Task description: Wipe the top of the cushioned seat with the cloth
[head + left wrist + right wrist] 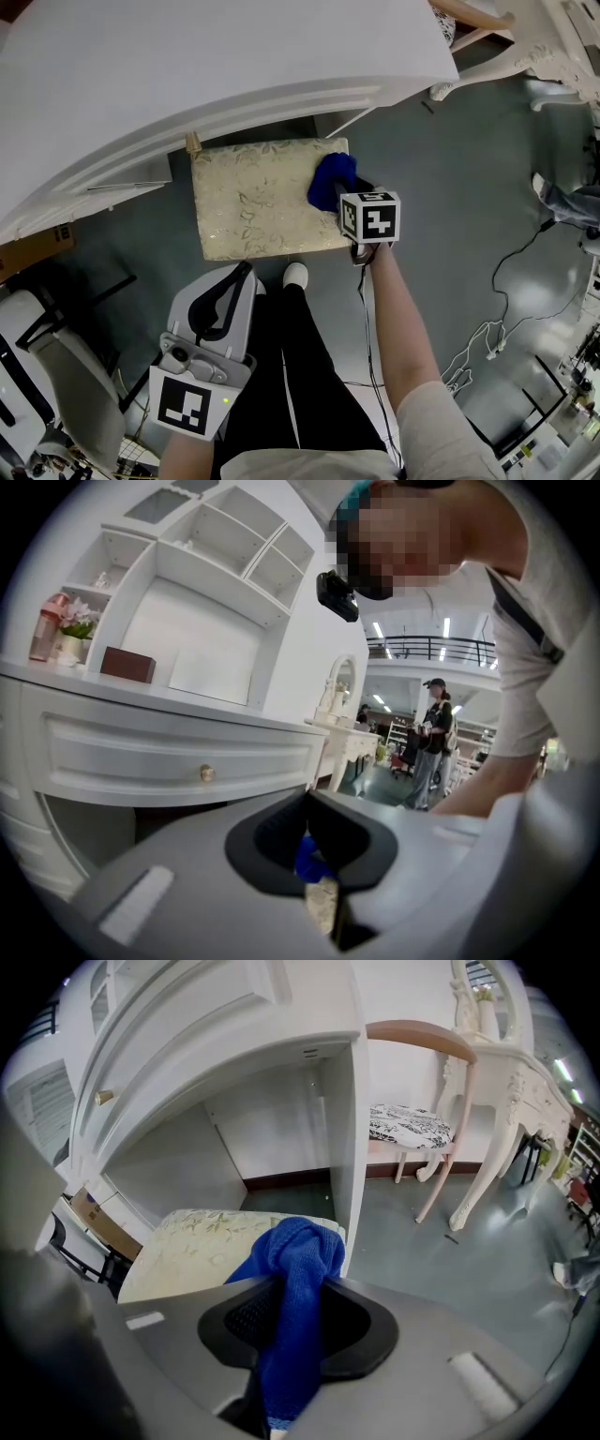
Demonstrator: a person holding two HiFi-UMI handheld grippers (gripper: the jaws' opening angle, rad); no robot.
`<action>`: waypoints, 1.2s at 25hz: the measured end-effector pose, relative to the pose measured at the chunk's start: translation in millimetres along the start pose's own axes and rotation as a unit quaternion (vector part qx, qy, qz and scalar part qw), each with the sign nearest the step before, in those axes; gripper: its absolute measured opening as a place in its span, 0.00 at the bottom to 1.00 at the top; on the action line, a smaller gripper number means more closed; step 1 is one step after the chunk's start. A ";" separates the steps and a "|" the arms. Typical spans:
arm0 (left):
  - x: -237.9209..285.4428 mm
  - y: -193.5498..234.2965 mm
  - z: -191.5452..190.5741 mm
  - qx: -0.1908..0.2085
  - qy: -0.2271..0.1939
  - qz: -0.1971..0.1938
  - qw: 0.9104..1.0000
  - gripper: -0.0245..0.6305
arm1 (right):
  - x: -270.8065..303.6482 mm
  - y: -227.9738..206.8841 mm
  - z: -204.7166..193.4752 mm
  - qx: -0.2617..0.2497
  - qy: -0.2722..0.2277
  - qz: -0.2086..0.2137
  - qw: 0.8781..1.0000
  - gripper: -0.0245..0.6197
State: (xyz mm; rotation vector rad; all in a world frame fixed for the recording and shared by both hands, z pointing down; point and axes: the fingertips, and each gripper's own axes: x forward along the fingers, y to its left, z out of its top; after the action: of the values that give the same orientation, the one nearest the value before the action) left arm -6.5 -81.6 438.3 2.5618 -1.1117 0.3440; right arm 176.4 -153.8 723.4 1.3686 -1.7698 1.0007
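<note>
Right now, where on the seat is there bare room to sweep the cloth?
The cushioned seat is bare across its left and middle, from the white table behind to the front edge by the shoe. Crowded only at its right edge, where the right gripper holds the cloth.

Showing a square cushioned seat (253,202), cream with a pale leaf pattern, lying flat and level, its far edge tucking under a white desk (187,56). Bearing over its far right corner a cloth (332,180), deep blue and knitted, bunching into a lump and hanging pinched between the jaws of the right gripper (296,1309); actual contact with the cushion not being clear.
</note>
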 end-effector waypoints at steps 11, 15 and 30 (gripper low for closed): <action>-17.2 7.2 -1.7 0.003 -0.006 -0.001 1.000 0.04 | -12.8 8.0 -26.7 -0.004 0.009 -0.010 1.000 0.20; -27.5 13.4 -7.2 -0.003 -0.007 0.002 1.000 0.04 | -12.1 15.8 -23.7 -0.025 0.015 -0.024 0.999 0.20; -76.2 47.5 -15.5 -0.010 -0.013 0.020 1.000 0.04 | 8.7 113.4 -12.4 -0.075 0.016 -0.002 0.997 0.20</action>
State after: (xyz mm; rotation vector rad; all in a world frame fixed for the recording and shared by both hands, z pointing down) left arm -93.9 -55.8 435.7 2.5361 -1.1701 0.3082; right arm 64.7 -129.5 718.0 1.2565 -1.7797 0.8649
